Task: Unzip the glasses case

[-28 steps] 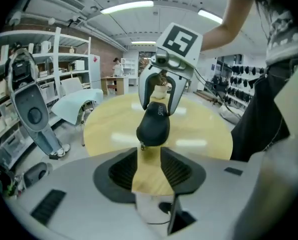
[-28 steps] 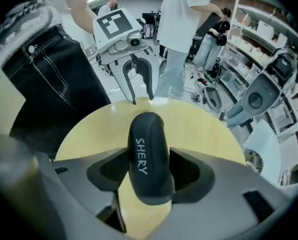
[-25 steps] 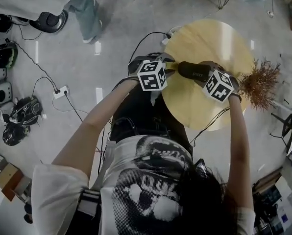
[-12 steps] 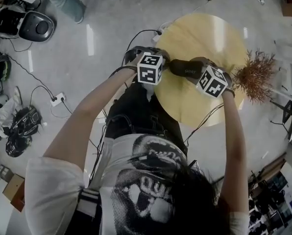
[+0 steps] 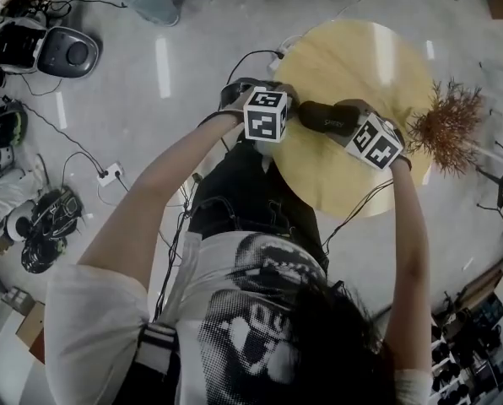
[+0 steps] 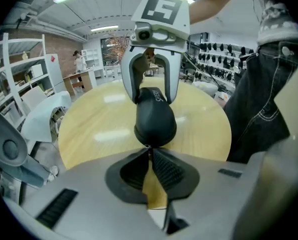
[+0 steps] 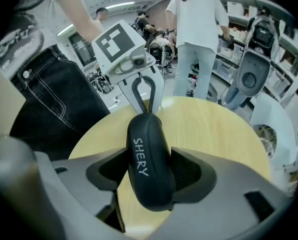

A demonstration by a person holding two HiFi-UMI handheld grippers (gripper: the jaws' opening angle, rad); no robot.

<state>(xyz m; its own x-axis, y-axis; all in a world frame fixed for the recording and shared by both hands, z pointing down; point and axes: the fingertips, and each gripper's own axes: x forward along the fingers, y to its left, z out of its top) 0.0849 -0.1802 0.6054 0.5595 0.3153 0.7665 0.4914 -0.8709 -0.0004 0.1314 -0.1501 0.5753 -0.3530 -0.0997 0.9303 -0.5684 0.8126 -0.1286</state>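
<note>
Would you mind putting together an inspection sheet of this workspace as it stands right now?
Surface: round wooden table.
Job's things: black glasses case printed SHERY, held between both grippers.
Clutter: dried twig bunch at the table's right edge.
Grippers: right gripper shut on the glasses case. The left gripper has just been closing its jaws, and their tips now meet at the case's end; whether they pinch a zip pull is too small to tell.
Cables: floor cable running to a power strip.
Surroundings: standing person beyond the table; shelving.
</note>
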